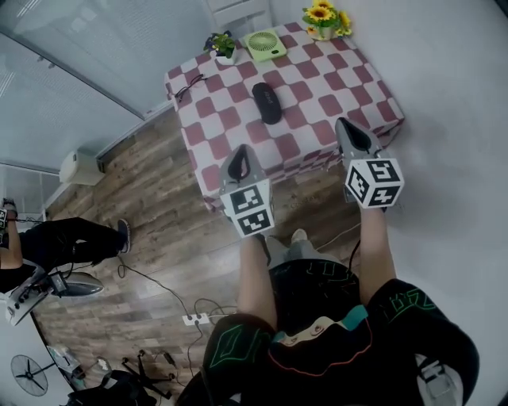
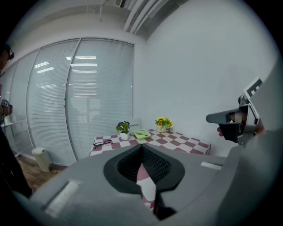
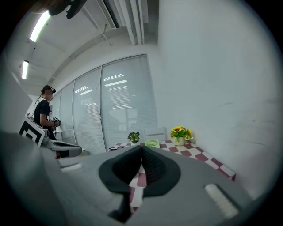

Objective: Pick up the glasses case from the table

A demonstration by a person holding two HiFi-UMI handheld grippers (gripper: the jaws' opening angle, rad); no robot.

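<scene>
The black glasses case lies near the middle of the table with the red-and-white checked cloth. My left gripper hangs over the table's near edge, short of the case, its jaws shut on nothing. My right gripper is over the near right corner, also shut and empty. In the left gripper view the left gripper has its tips meeting, and the right gripper shows at the right. In the right gripper view the right gripper's tips also meet. Both sets of jaws hide the case in those views.
A pair of glasses lies at the table's far left corner. A small potted plant, a green fan and a pot of sunflowers line the far edge. Cables and a power strip lie on the wooden floor. A person stands at the left.
</scene>
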